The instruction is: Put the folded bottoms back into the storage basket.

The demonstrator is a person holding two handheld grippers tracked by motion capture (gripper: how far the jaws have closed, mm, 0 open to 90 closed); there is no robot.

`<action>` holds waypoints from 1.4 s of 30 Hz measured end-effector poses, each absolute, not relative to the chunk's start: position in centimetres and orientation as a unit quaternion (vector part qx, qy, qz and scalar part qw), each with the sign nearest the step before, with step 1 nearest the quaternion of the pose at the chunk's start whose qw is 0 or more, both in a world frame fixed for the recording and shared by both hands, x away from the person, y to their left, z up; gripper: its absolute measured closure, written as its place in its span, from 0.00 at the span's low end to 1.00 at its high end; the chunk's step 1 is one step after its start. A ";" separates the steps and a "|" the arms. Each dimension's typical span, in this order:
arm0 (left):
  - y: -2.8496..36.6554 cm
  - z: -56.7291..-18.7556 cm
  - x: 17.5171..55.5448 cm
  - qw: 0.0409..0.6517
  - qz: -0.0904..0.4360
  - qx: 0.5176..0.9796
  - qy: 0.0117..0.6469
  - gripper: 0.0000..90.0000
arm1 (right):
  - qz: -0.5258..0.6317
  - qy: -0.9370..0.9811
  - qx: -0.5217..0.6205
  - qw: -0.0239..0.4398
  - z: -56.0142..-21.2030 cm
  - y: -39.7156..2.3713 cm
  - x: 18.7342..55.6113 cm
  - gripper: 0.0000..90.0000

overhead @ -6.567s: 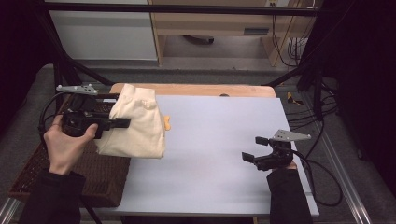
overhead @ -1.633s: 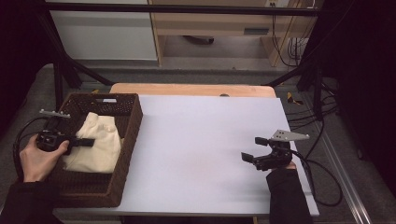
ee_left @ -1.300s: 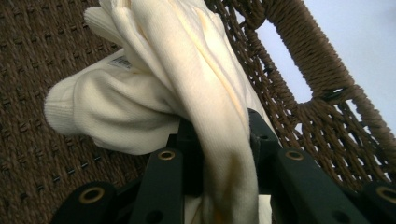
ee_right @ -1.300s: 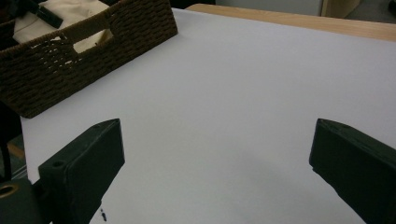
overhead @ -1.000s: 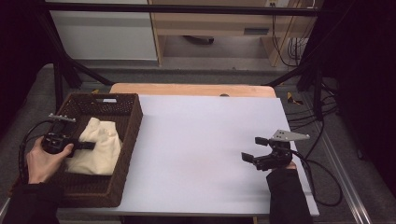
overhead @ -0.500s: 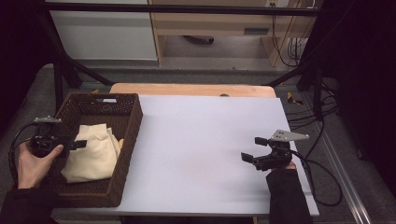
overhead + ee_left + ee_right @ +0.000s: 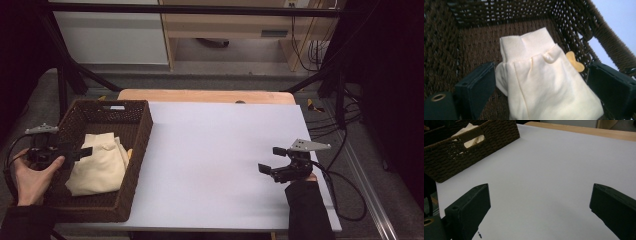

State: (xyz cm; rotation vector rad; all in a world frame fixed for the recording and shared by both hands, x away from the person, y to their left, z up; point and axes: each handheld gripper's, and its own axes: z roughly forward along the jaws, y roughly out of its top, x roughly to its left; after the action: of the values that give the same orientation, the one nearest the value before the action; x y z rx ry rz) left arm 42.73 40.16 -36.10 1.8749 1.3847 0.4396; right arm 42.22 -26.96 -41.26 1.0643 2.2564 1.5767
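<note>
From the high view, your left gripper (image 7: pixel 85 150) hangs over the near-left part of the brown basket (image 7: pixel 142 125), and its jaws have just been opening. The cream garment (image 7: pixel 97 165) lies folded on the basket floor, under the jaw tips. Your right gripper (image 7: pixel 270 160) rests near the right edge of the white counter (image 7: pixel 210 150), jaws spread, nothing between them.

In the left gripper view, your jaws stand wide on either side of the garment (image 7: pixel 541 82) without pressing it; it is loose. Look at that ribbed cuff (image 7: pixel 526 46) towards the basket's far wall, and the small yellow tag (image 7: pixel 575 63) at the edge. This cloth looks light, soft and floppy: it will sag and unfold if you lift it by one layer. If you take it again, pinch the thick ribbed band or a bunched fold, not the flat middle. It won't break, but may snag on the wicker.

In the right gripper view, your jaws stand open over bare counter (image 7: pixel 554 170), the basket (image 7: pixel 474 142) well off at upper left.
</note>
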 end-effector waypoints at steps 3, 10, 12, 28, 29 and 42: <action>39.7 -35.7 42.1 0.390 0.181 0.733 0.527 0.07 | 0.532 0.761 0.359 0.095 -41.3 -27.0 42.2 0.04; 38.8 -34.9 41.3 0.405 0.189 0.735 0.510 0.06 | 0.531 0.761 0.359 0.095 -41.3 -26.9 42.2 0.04; 38.4 -34.7 41.1 0.411 0.191 0.735 0.505 0.06 | 0.531 0.762 0.359 0.095 -41.3 -26.9 42.2 0.04; 34.2 -33.6 40.3 0.427 0.202 0.748 0.466 0.06 | 0.531 0.762 0.358 0.095 -41.3 -26.9 42.2 0.04; 34.0 -33.5 40.3 0.428 0.201 0.749 0.463 0.06 | 0.531 0.762 0.358 0.095 -41.3 -26.9 42.2 0.04; 31.1 -33.5 40.2 0.441 0.199 0.757 0.440 0.06 | 0.531 0.763 0.357 0.095 -41.3 -26.9 42.3 0.04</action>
State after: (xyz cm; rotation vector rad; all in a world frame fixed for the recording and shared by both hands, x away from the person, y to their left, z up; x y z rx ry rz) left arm 40.20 31.15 -33.54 1.8786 1.0922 0.4945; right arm 42.25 -26.89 -41.32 1.0595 2.2618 1.5733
